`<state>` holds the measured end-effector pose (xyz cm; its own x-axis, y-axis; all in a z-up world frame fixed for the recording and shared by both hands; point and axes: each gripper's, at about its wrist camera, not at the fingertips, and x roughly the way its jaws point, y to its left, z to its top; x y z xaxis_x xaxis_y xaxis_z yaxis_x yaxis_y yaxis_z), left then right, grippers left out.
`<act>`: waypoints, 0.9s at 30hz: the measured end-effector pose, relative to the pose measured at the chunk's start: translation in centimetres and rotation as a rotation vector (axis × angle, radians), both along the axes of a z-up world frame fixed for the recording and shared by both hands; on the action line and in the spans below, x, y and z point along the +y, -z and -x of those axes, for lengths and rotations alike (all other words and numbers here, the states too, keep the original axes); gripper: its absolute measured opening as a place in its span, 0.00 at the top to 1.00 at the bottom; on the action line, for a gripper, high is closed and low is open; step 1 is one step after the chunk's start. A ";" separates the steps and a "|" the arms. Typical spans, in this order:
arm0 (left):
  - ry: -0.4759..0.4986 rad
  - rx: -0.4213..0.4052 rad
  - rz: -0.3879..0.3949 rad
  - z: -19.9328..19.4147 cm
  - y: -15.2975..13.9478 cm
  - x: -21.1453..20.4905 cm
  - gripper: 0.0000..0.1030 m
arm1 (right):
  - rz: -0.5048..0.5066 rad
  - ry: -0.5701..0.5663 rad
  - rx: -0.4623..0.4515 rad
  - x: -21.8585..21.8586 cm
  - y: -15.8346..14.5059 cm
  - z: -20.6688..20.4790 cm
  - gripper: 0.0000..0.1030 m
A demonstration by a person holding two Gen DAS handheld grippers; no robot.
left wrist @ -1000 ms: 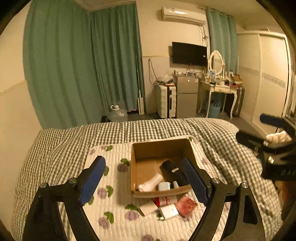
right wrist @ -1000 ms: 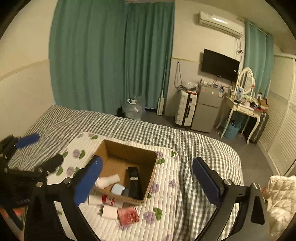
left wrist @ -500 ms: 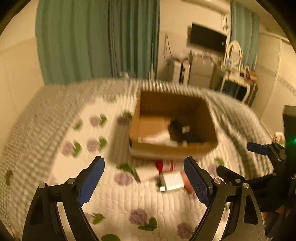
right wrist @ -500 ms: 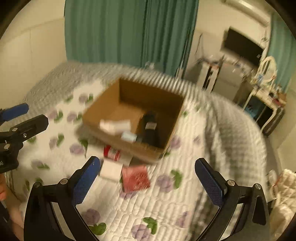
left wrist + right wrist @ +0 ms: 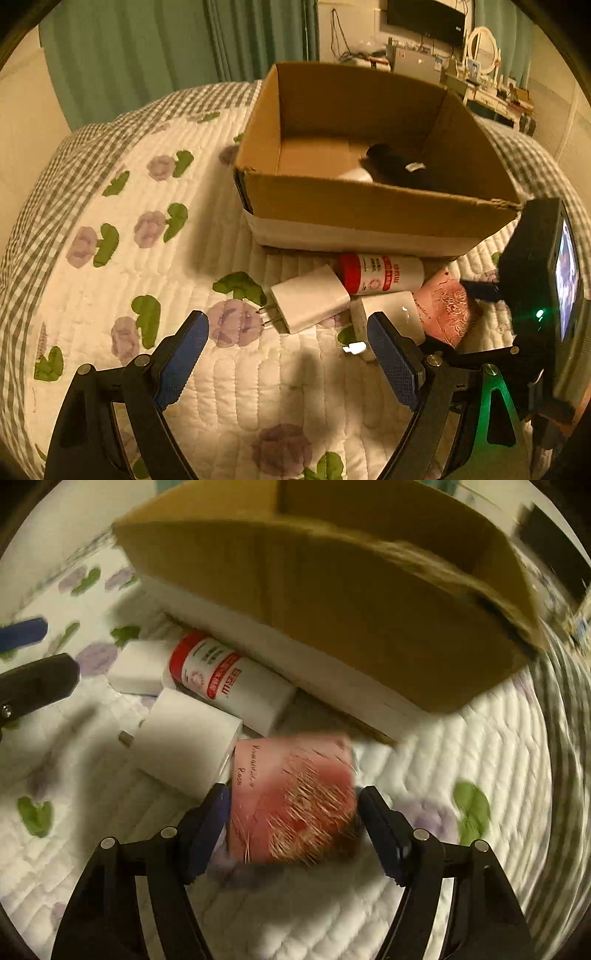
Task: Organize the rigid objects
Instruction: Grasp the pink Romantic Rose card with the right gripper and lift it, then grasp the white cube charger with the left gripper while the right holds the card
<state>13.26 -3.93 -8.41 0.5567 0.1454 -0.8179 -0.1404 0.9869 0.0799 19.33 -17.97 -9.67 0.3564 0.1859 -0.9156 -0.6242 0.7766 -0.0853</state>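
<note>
A cardboard box [image 5: 369, 210] sits on the quilted bed and holds a black object [image 5: 400, 168] and a white one [image 5: 356, 173]. In front of it lie a red-and-white bottle [image 5: 380, 273], a white plug charger [image 5: 308, 299], a second white block [image 5: 391, 312] and a pink rose-print box [image 5: 443, 310]. My left gripper [image 5: 284, 356] is open, just short of the charger. My right gripper [image 5: 293, 821] has its jaws on both sides of the pink box [image 5: 291, 797], near its sides; contact is unclear. The bottle [image 5: 225, 679] and white blocks [image 5: 184, 742] lie to its left.
The white quilt with purple flowers [image 5: 129, 240] covers a grey checked bedspread [image 5: 33, 206]. Green curtains, a TV and a dressing table stand at the far wall. My right gripper's body and screen [image 5: 543, 295] fill the right of the left wrist view.
Both grippers have dropped from high above the bed down to the items in front of the box. The right gripper's jaws have narrowed around the pink box.
</note>
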 end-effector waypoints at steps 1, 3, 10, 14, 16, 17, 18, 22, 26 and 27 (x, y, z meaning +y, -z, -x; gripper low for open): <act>-0.001 0.006 -0.005 -0.1 0.2 -0.1 0.13 | 0.015 -0.016 -0.011 0.4 0.3 0.0 0.29; 0.008 0.014 -0.021 -0.3 0.1 -0.6 0.13 | 0.014 -0.032 -0.034 0.8 0.7 -0.1 0.31; 0.041 0.066 -0.020 -0.6 0.0 -2.6 0.13 | -0.027 0.020 -0.050 -2.6 -1.9 0.6 0.33; 0.072 0.141 0.029 -1.7 1.1 -4.9 0.13 | -0.007 0.037 -0.077 -5.8 -4.2 0.9 0.33; 0.063 0.156 0.014 -2.4 2.2 -5.8 0.13 | 0.011 0.044 -0.103 -7.1 -5.1 1.1 0.33; 0.053 0.162 0.016 -2.8 2.7 -6.0 0.13 | 0.008 0.056 -0.106 -8.0 -5.5 1.2 0.33; 0.048 0.166 0.027 -3.1 3.1 -6.1 0.13 | -0.006 0.072 -0.105 -8.9 -5.8 1.1 0.33; 0.025 0.171 0.051 -4.6 5.0 -6.3 0.13 | -0.044 0.125 -0.094 -10.0 -5.3 0.6 0.33; 0.047 0.172 0.044 -4.9 6.1 -6.4 0.30 | -0.057 0.116 -0.065 -8.9 -4.6 -0.1 0.33; 0.041 0.161 0.032 -4.7 6.0 -6.3 0.36 | -0.056 0.108 -0.065 -8.5 -4.5 0.0 0.33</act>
